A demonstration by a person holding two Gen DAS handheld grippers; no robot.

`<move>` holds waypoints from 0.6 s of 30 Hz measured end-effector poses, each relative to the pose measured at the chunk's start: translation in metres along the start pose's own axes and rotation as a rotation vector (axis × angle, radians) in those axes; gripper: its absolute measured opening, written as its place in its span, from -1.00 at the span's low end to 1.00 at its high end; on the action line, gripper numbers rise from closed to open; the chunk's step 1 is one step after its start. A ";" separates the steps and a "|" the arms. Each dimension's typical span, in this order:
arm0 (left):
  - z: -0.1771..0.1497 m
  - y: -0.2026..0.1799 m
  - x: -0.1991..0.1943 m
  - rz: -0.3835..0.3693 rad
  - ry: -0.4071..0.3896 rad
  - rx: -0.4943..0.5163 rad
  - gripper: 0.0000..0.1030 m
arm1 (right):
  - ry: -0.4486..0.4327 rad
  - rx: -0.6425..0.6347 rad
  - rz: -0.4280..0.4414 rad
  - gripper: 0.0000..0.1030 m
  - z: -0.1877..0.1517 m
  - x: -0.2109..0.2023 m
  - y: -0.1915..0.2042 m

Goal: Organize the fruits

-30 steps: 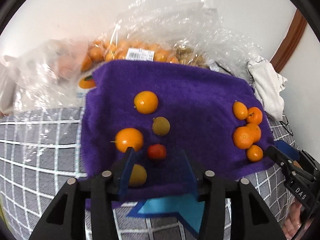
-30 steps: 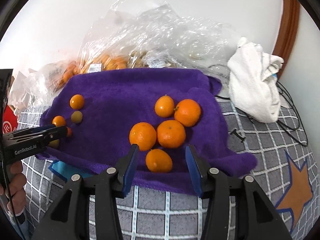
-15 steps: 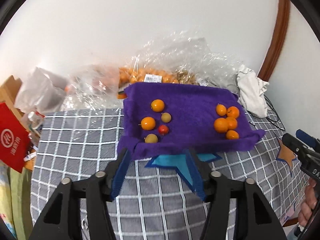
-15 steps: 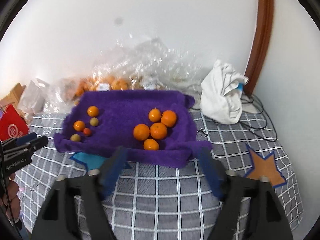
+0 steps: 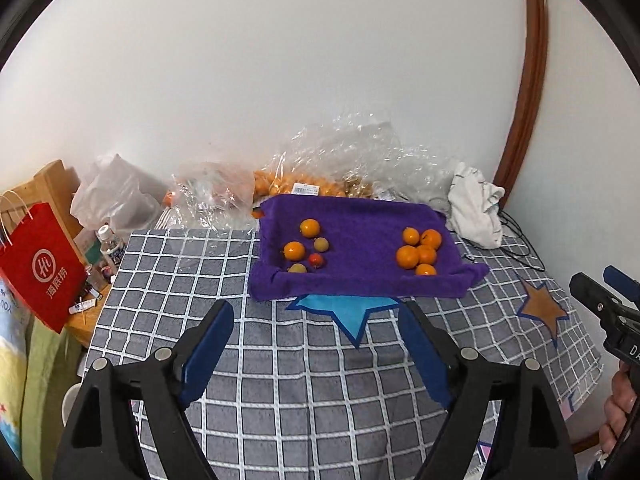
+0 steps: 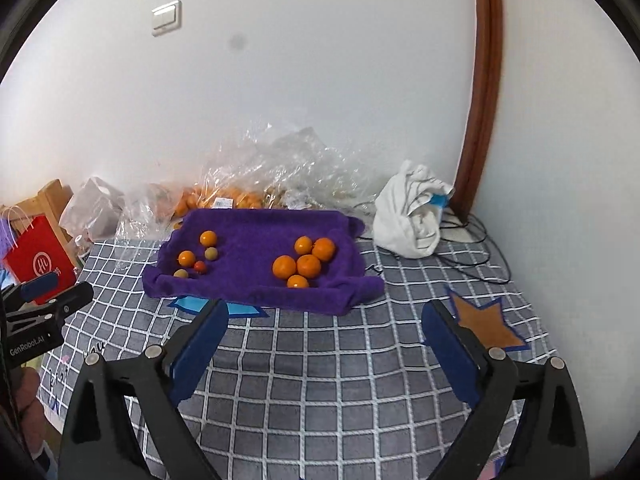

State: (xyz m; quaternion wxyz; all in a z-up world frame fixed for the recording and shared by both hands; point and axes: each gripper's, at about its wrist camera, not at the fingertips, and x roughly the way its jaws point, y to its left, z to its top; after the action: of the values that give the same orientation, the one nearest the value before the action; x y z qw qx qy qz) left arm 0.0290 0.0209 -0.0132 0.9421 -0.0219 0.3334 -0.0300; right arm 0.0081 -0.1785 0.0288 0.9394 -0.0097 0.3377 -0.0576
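Note:
A purple towel lies at the far side of the grey checked table. On its right sits a cluster of several mandarins. On its left lie several small fruits: orange ones, two greenish ones and a red one. My left gripper is open and empty, held well back above the table. My right gripper is open and empty, also held back from the towel. Each gripper shows at the edge of the other's view.
Clear plastic bags with more oranges lie behind the towel against the wall. A white cloth and black cables lie at the right. A red paper bag and bottles stand at the left table edge.
Both grippers have pulled far back and up from the towel and opened wider. The fruits have stayed in their two groups.

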 end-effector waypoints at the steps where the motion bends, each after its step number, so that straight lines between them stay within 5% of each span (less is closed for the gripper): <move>1: -0.001 0.000 -0.003 -0.003 -0.004 -0.002 0.62 | -0.004 -0.001 -0.002 0.87 -0.002 -0.005 0.000; 18: -0.009 -0.010 -0.025 -0.005 -0.036 -0.004 0.63 | -0.040 0.007 -0.010 0.87 -0.009 -0.032 -0.012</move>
State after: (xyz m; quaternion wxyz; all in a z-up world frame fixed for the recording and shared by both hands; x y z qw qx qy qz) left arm 0.0039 0.0129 -0.0038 0.9478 -0.0253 0.3163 -0.0310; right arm -0.0232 -0.1869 0.0429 0.9457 -0.0091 0.3188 -0.0632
